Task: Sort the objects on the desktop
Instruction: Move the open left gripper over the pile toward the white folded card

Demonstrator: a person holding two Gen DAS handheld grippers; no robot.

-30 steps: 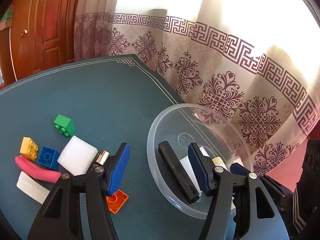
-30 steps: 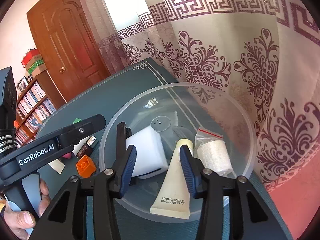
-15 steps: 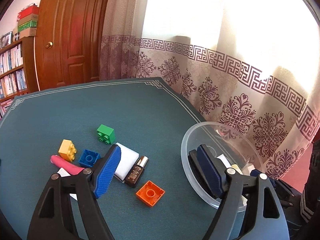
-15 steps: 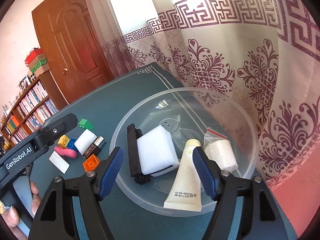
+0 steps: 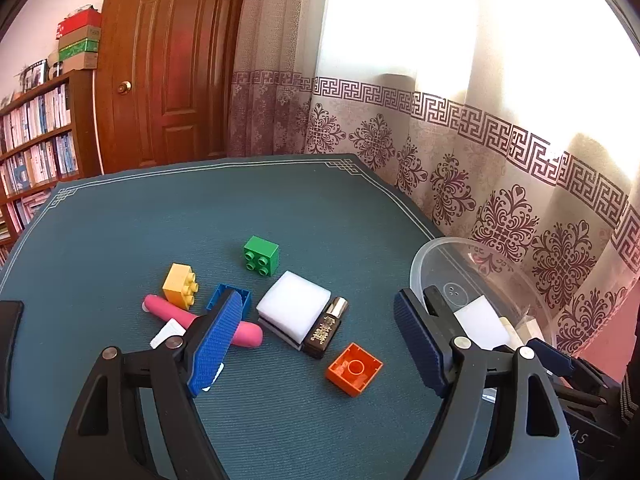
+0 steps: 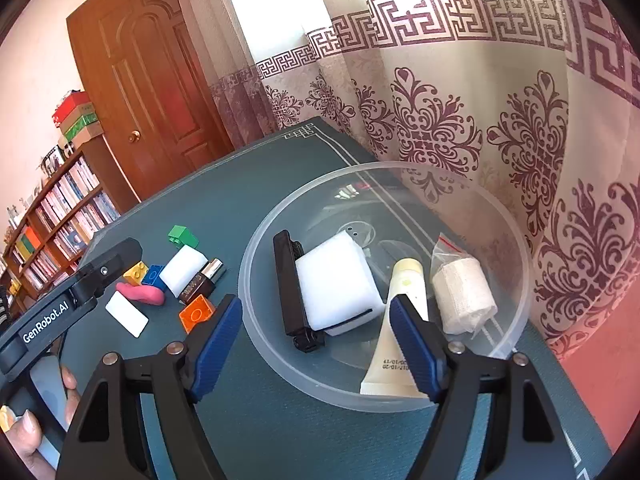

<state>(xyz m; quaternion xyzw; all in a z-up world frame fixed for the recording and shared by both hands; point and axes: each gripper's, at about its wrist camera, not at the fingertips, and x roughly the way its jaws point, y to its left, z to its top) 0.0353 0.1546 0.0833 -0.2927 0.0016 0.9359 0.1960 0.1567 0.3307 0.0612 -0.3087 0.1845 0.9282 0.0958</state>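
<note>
The left gripper (image 5: 320, 344) hangs above the teal table mat (image 5: 168, 220) with its blue-padded fingers spread wide and nothing between them. Just past its tips lies an orange building brick (image 5: 354, 368), hollow side up. Beyond that, a small dark cosmetic bottle with a silver cap (image 5: 326, 328) lies touching a white sponge block (image 5: 294, 308). To the left, a pink rounded stick (image 5: 176, 314) rests partly over a white flat eraser-like piece (image 5: 166, 332), with a blue brick (image 5: 224, 296) and a yellow brick (image 5: 181, 286) just behind it. Farthest of the loose pieces is a green brick (image 5: 261, 257), a little apart from the rest.

The right gripper (image 6: 316, 344) is likewise wide open and holds nothing, poised over the near rim of a clear plastic bowl (image 6: 276, 364). Inside the bowl, nearest, lies a cream tube (image 6: 394, 340); beside it on the right is a white gauze roll in a clear bag (image 6: 462, 300). To the left sits a second white sponge block (image 6: 340, 284), touching a black bar-shaped item (image 6: 290, 288) along its left side.

Behind the table stand a patterned curtain (image 5: 480, 168), a wooden door (image 5: 176, 60) and a bookshelf (image 5: 36, 140).
</note>
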